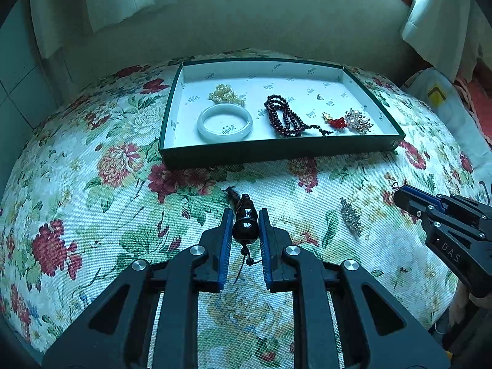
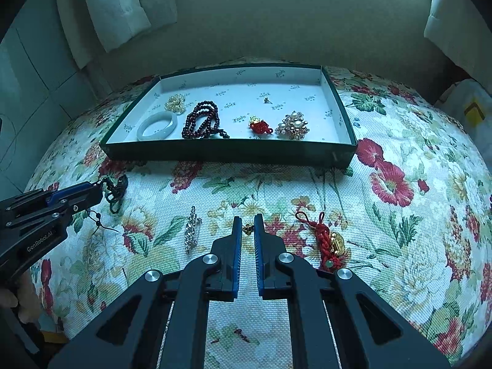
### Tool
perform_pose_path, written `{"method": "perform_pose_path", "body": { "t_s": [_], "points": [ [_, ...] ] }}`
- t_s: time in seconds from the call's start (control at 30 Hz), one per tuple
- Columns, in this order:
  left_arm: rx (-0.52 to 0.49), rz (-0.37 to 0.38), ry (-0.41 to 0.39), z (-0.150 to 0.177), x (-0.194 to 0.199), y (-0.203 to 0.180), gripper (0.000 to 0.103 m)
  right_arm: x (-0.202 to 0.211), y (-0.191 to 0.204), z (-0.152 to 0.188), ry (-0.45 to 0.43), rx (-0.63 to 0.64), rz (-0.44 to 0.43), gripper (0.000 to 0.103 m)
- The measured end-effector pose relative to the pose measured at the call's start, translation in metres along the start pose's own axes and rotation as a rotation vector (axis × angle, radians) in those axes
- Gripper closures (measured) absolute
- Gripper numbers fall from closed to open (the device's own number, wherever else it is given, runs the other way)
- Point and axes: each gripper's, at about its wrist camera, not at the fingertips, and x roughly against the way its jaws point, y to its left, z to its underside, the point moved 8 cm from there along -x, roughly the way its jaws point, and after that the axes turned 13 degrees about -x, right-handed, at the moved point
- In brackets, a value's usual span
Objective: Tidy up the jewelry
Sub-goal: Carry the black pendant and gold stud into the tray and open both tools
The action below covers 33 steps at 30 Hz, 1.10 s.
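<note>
Lifting advised slow — dark pendant [image 1: 245,224] is clamped in left gripper [image 1: 245,215], cord dangling; right gripper [image 2: 247,223] is closed on small gold charm [image 2: 247,229]; tray [image 1: 276,149] ahead.

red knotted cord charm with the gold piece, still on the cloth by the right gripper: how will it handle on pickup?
The red cord charm looks floppy: braided cord with a loop, so it will probably dangle. The gold piece likely carries most of the weight and hangs lowest. On the textured tablecloth it probably drags rather than rolls.
</note>
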Motion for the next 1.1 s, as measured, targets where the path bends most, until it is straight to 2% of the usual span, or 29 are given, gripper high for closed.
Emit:
{"method": "perform_pose_path", "body": {
  "t_s": [0.27,0.53,0.83,1.1],
  "points": [
    [-0.008,0.001,-0.068,-0.03,0.021,0.001,0.086,0.015,0.011,-0.022,-0.051,0.011,-0.025,0.095],
    [-0.023,-0.01,-0.116,-0.074,0.016,0.005,0.086,0.015,0.019,-0.062,-0.105,0.019,-0.042,0.095],
    [-0.029,-0.028,-0.119,-0.121,-0.023,0.01,0.086,-0.012,0.01,-0.118,-0.137,0.006,-0.026,0.095],
    [-0.03,-0.042,-0.081,-0.151,-0.076,0.018,0.086,-0.062,0.003,-0.145,-0.105,0.018,0.007,0.095]
  ]
}}
